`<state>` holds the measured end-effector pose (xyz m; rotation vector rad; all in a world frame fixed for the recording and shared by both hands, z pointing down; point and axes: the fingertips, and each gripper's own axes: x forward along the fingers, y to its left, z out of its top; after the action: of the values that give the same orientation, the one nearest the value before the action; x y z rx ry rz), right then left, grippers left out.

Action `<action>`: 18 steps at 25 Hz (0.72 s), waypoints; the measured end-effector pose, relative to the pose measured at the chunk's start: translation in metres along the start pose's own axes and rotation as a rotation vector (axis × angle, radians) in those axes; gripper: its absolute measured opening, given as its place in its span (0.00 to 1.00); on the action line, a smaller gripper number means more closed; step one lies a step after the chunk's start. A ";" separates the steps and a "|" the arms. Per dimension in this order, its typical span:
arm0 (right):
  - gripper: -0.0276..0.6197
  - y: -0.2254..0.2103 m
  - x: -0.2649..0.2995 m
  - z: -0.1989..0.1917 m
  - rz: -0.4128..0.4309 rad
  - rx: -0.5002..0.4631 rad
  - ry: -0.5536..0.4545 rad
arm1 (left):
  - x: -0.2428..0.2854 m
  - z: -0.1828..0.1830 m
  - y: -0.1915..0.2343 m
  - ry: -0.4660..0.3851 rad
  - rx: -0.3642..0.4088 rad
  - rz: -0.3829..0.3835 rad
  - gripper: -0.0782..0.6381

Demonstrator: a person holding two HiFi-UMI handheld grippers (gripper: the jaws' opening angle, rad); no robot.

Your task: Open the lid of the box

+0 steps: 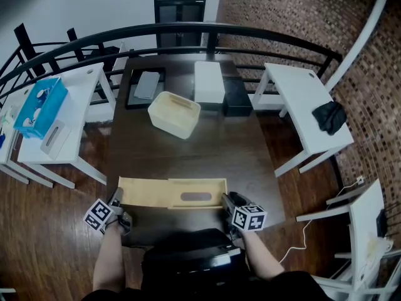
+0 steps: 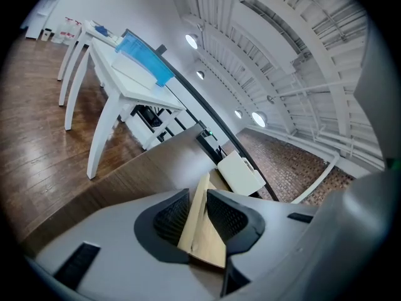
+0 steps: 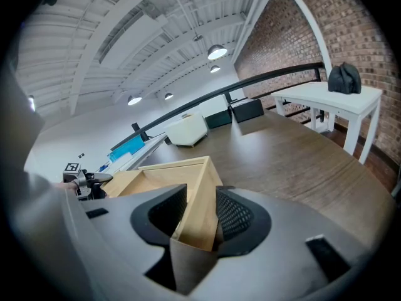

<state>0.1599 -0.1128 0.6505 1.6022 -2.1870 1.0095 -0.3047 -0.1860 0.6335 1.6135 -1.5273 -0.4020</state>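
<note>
A flat wooden lid (image 1: 156, 192) with an oval slot hangs level over the near edge of the dark table (image 1: 219, 149), open side up. My left gripper (image 1: 118, 200) is shut on the lid's left end wall, and the wood (image 2: 203, 234) sits between its black pads (image 2: 170, 218). My right gripper (image 1: 227, 200) is shut on the right end wall, with that corner of the lid (image 3: 191, 187) squeezed between its pads (image 3: 233, 215). The cream box (image 1: 174, 113) stands apart on the far half of the table, its top open.
Behind the cream box lie a white box (image 1: 208, 81), a black box (image 1: 237, 96) and a dark tray (image 1: 145, 86). White side tables flank the table: the left one (image 1: 69, 137) carries a blue tissue box (image 1: 41, 105), the right one (image 1: 301, 105) a black cloth (image 1: 330, 116). A curved black railing (image 1: 188, 29) runs behind.
</note>
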 end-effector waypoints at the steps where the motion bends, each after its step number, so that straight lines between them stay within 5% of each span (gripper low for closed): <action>1: 0.27 0.000 0.000 0.000 0.001 -0.003 -0.001 | 0.000 0.000 0.000 -0.005 0.005 0.002 0.22; 13: 0.27 0.002 -0.002 0.003 -0.004 -0.015 -0.014 | -0.005 0.011 0.010 -0.067 -0.007 0.023 0.45; 18: 0.27 -0.001 -0.018 0.027 -0.008 -0.003 -0.130 | -0.023 0.034 0.007 -0.153 0.068 0.044 0.45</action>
<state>0.1729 -0.1173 0.6207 1.7191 -2.2620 0.9235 -0.3382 -0.1762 0.6119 1.6297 -1.7046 -0.4631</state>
